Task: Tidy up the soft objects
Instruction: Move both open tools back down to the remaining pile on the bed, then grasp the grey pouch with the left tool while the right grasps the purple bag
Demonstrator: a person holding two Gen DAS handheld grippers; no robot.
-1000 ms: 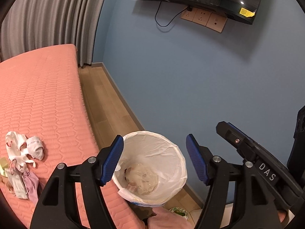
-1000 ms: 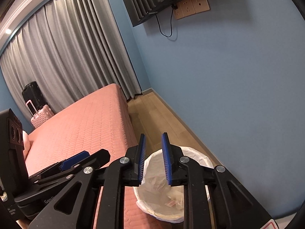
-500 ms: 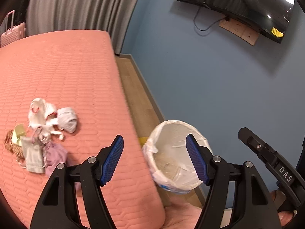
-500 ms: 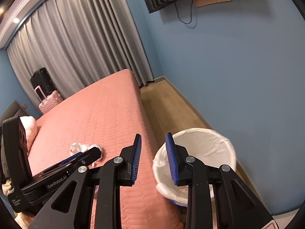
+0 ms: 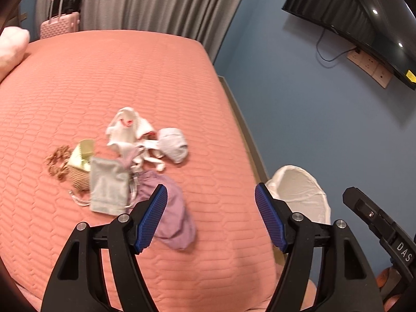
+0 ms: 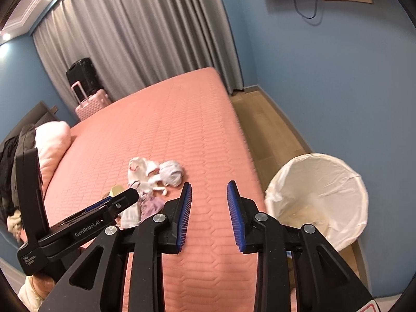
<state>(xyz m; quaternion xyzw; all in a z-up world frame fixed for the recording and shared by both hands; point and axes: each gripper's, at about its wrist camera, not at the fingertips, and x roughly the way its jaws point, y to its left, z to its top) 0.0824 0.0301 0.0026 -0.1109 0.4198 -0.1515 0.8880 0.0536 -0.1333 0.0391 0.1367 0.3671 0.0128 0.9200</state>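
Observation:
A heap of small soft items lies on the pink bed (image 5: 130, 78): a white garment (image 5: 127, 128), a pale rolled piece (image 5: 173, 143), a grey pouch (image 5: 109, 188), a purple cloth (image 5: 174, 215), a tan knitted bag (image 5: 78, 179) with a yellow-green piece. My left gripper (image 5: 209, 218) hovers open above the bed edge, its left pad over the purple cloth. The right gripper (image 6: 209, 215) is open and empty, right of the heap (image 6: 153, 174). Beside the bed stands a white-lined bin (image 6: 319, 195), also in the left wrist view as the bin (image 5: 299, 195).
Wooden floor (image 6: 270, 124) runs between bed and blue wall (image 6: 338, 78). A pink suitcase (image 6: 89, 104) and black suitcase (image 6: 83, 75) stand by the grey curtains. A pale pillow (image 6: 52, 145) and dark clothes lie at the bed's head. A TV (image 5: 364, 13) hangs on the wall.
Both grippers have swung left from above the bin toward the bed; the heap is now in front of the left one. The right jaws have widened from a narrow gap.

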